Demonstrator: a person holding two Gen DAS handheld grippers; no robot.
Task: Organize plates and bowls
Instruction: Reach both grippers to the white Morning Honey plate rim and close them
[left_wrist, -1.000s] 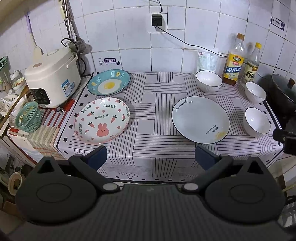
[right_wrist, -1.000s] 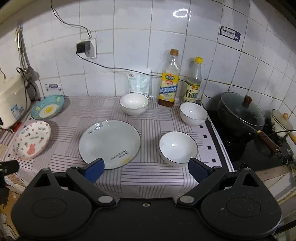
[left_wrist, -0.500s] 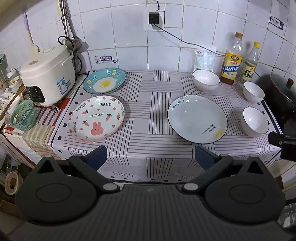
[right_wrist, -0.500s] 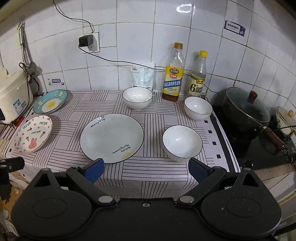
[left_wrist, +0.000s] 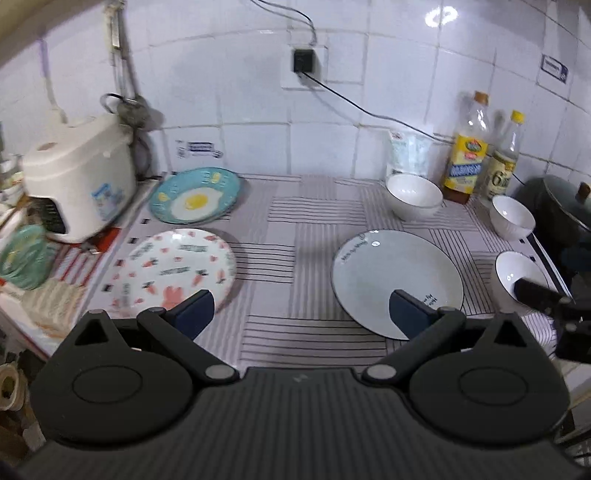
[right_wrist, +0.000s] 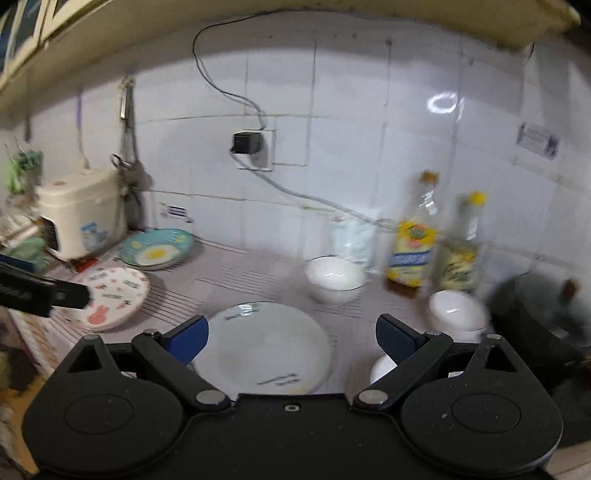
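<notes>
Flat, white plate (left_wrist: 397, 275), rim upward

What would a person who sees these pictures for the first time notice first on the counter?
The fried-egg plate stands out at the back left beside the rice cooker, with the pink rabbit plate just in front of it. The large pale plate lies in the middle, with three white bowls around its right side. Both hand-held grippers, left and right, are open, holding nothing.
</notes>
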